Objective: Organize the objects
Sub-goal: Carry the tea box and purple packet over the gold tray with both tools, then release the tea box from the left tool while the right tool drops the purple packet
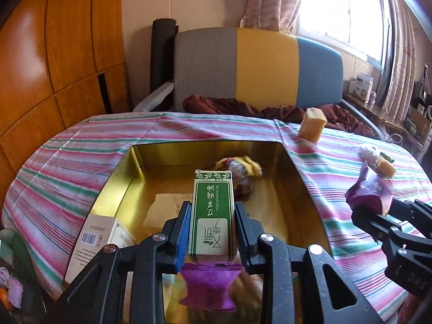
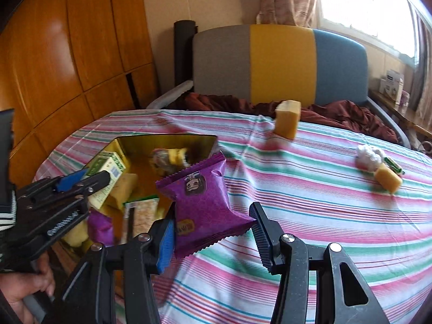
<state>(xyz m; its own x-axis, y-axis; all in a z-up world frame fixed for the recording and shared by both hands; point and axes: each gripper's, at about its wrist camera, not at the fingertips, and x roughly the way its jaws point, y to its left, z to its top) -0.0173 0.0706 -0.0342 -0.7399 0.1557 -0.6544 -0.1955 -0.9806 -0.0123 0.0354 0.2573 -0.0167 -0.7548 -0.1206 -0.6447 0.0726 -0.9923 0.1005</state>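
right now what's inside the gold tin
Inside the gold metal tin: a yellow wrapped bundle, a white barcoded box and a purple snack packet. The green essential-oil box, clamped in the left gripper, covers the floor behind it.

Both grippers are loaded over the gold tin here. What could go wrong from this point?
1. The right gripper looks open around the purple snack packet, which touches mainly its left pad, so the packet may slip onto the striped tablecloth instead of the gold tin.
2. The left gripper holds the green-and-white essential oil box upright; released, it may topple onto the items in the tin.
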